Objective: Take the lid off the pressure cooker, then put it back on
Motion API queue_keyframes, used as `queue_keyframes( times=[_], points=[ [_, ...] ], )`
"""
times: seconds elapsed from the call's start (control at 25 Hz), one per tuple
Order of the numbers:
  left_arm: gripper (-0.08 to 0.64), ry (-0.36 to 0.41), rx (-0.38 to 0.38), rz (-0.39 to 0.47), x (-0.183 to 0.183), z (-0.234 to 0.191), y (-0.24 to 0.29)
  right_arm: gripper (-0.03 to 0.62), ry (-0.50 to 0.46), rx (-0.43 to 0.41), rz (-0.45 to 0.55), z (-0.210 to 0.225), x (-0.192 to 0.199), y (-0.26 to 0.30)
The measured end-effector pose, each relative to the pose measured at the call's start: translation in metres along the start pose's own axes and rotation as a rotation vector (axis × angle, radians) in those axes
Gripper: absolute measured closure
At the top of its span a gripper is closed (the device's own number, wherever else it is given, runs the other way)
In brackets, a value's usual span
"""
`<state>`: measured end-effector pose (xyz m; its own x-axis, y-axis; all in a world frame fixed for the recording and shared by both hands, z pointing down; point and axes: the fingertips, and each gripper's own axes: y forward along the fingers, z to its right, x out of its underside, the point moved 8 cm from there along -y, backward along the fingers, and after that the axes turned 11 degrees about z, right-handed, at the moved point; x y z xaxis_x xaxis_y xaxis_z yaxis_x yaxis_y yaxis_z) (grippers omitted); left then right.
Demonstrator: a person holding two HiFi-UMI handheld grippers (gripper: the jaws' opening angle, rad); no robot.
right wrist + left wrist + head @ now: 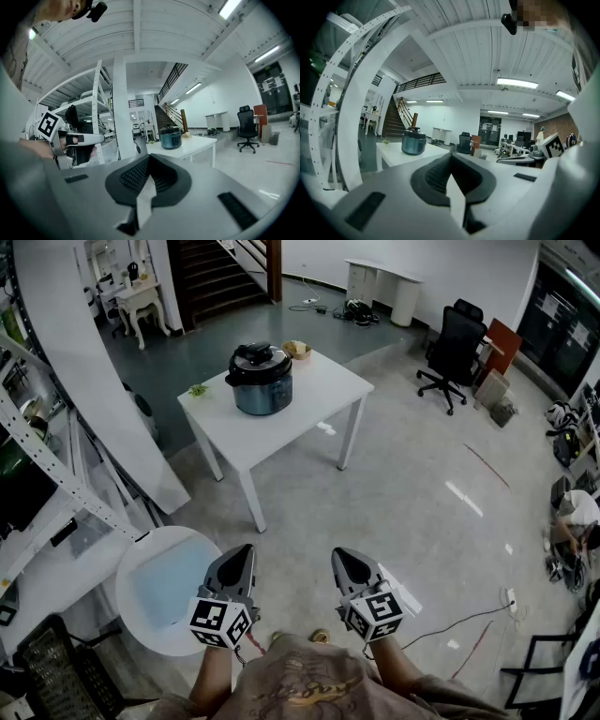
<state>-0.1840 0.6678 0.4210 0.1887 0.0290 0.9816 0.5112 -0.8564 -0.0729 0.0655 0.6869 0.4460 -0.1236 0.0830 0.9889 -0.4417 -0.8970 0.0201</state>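
A blue-grey pressure cooker (260, 380) with its black lid (257, 358) on stands on a white table (309, 397) well ahead of me. It shows small in the left gripper view (413, 141) and in the right gripper view (170, 138). My left gripper (239, 555) and right gripper (345, 561) are held side by side close to my body, far short of the table, both shut with nothing between the jaws. Each points roughly level toward the table.
A round white side table (155, 592) sits at my left, under white metal shelving (42, 474). A small basket (298, 350) and a green sprig (198, 389) lie on the white table. A black office chair (454, 343) stands at the right; cables run across the floor (459, 620).
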Motion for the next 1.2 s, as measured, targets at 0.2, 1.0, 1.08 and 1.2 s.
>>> queue_keyframes(
  times=[0.2, 1.0, 1.08, 1.2],
  points=[
    [0.558, 0.000, 0.004, 0.005, 0.000, -0.009, 0.006, 0.598, -0.002, 0.011, 0.018, 0.001, -0.002, 0.010],
    [0.558, 0.002, 0.069, -0.007, 0.000, -0.053, 0.034, 0.597, -0.004, 0.070, 0.005, -0.011, 0.004, 0.041],
    [0.558, 0.005, 0.073, -0.003, -0.004, -0.054, 0.045, 0.597, -0.002, 0.071, 0.009, -0.004, 0.000, 0.049],
    [0.558, 0.009, 0.065, 0.001, -0.001, -0.061, 0.061, 0.597, -0.004, 0.069, 0.011, 0.009, 0.001, 0.064]
  ],
)
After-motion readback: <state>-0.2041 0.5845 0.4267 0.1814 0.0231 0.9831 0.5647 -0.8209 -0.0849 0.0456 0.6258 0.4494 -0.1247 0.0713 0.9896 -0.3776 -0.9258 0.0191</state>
